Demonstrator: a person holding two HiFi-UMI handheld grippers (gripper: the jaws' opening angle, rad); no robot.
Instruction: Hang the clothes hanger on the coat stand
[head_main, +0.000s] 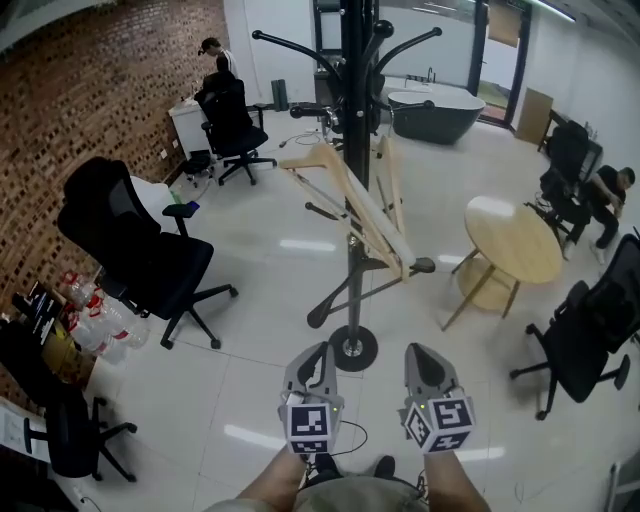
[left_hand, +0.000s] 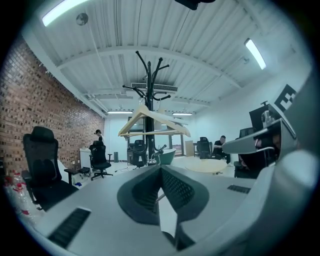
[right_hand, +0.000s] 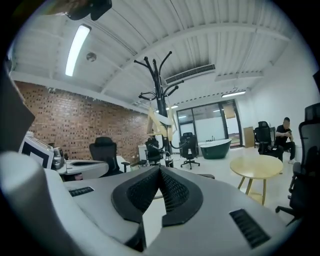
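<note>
Pale wooden clothes hanger (head_main: 378, 222) hangs on the black metal coat stand (head_main: 353, 305).
Left gripper (head_main: 318, 352) and right gripper (head_main: 424, 352): jaws closed, empty.

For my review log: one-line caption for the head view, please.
Wooden hanger hangs on the coat stand; left gripper and right gripper, shut and empty, near its base.

One coat stand (head_main: 352, 200), one wooden hanger (head_main: 350, 205). Two tools, near: the left tool (head_main: 319, 349) and the right tool (head_main: 419, 351). At least five black office chairs (head_main: 135, 250) – three on the left, two on the right. One round table (head_main: 512, 240). One dark bathtub (head_main: 435, 112), far. Two other people – one person (head_main: 212, 50) far left, another far right. Clear bottles (head_main: 100, 320) near left, too bunched to count.
</note>
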